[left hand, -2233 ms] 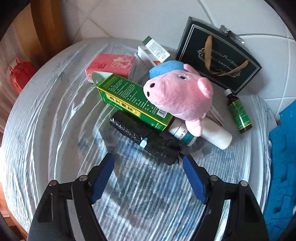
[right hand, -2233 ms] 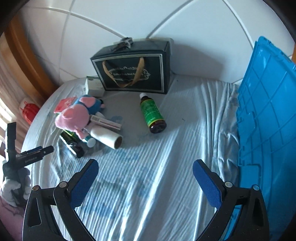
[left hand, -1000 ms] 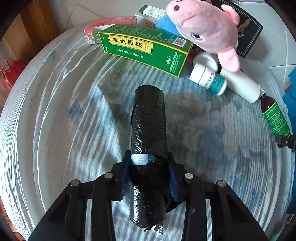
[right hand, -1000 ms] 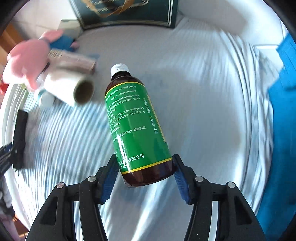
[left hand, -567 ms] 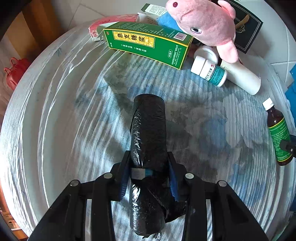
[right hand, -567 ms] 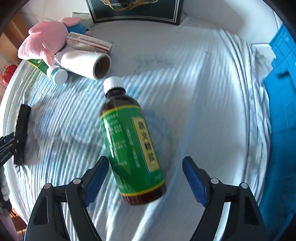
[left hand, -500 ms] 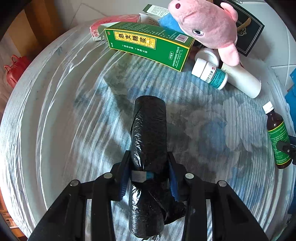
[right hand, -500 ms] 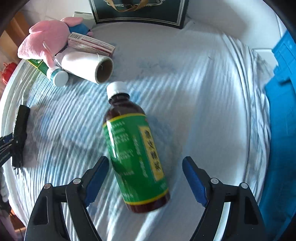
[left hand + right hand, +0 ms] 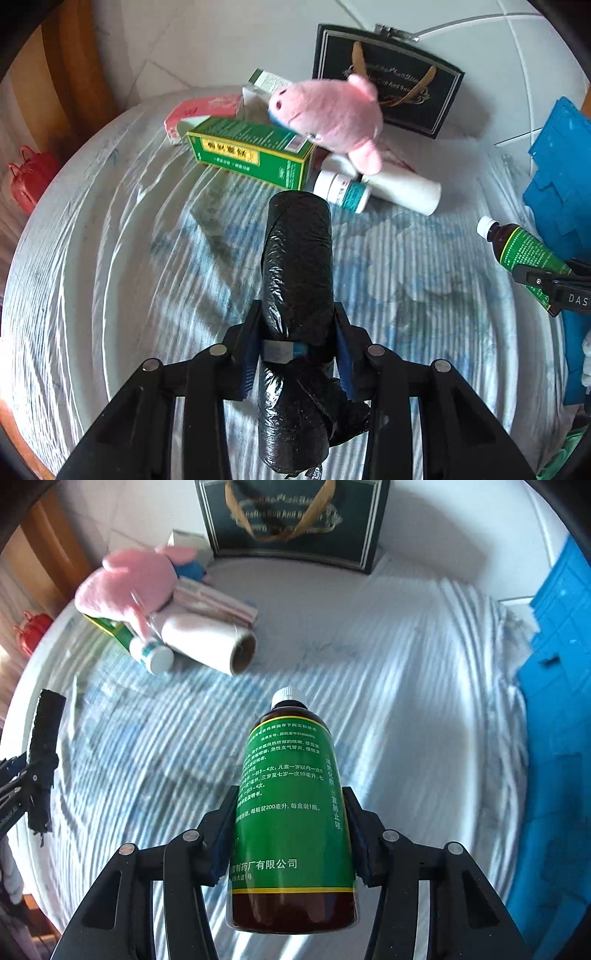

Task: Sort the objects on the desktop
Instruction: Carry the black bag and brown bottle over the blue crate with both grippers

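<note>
Black plastic, crinkled and rolled into a tight cylinder with a small white-and-blue band, the roll of bin bags (image 9: 295, 280) sits clamped between the blue pads of the left claw (image 9: 295, 350), clear of the cloth-covered counter (image 9: 110, 258) and pointing ahead of the claw toward the clutter. Off to its right, the brown glass syrup bottle with a green label and white cap (image 9: 291, 805) is gripped low on its body by the right claw (image 9: 291, 834), whose jaws have just been closing onto it.

To carry both well, I judge each should be kept level and steady; the glass is smooth and heavy toward its base, so a firm hold matters. The likely goal is the blue plastic crate (image 9: 554, 701) right of the right claw.

Ahead of the left claw lie a green carton (image 9: 251, 155), a pink plush pig (image 9: 328, 114), a white pill bottle (image 9: 343, 190) and a white paper roll (image 9: 402, 188). The crate's inside is cut off, the roll's near end hides below the claw, and motion blur smears the cloth.
</note>
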`<state>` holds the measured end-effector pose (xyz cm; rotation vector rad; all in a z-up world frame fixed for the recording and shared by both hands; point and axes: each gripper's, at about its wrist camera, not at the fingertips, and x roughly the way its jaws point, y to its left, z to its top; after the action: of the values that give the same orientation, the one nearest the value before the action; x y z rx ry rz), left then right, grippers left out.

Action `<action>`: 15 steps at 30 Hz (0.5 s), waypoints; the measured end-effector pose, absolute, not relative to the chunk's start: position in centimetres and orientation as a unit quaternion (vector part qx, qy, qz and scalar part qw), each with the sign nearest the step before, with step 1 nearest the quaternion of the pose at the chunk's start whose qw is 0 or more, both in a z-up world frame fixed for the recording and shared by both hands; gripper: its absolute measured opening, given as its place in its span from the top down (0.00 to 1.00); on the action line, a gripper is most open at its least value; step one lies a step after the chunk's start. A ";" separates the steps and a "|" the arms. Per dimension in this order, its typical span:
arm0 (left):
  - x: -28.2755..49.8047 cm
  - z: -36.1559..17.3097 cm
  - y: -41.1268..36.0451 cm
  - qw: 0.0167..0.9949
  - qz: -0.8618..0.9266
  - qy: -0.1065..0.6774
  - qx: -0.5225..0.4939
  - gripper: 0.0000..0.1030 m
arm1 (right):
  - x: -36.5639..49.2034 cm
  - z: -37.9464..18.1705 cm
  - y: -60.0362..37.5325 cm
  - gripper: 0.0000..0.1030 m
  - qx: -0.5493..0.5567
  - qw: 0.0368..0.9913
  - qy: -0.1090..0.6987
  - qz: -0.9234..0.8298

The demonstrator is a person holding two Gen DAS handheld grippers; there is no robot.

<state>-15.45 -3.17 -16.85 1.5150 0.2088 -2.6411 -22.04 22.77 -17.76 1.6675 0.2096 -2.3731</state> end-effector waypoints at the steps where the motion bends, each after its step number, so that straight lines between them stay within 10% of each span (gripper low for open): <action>1: -15.1 -15.9 -2.7 0.040 -0.870 0.064 0.488 0.67 | -21.8 -17.3 22.2 0.50 0.562 0.116 0.069 -0.816; 15: -15.1 -2.4 8.2 -0.073 -0.934 -0.006 0.351 0.67 | -16.9 -2.4 26.7 0.50 0.419 0.086 0.043 -0.903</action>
<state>-15.12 8.15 -2.38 1.1560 -0.0197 -3.0773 -16.88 26.68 -2.35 1.2471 0.1270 -2.6911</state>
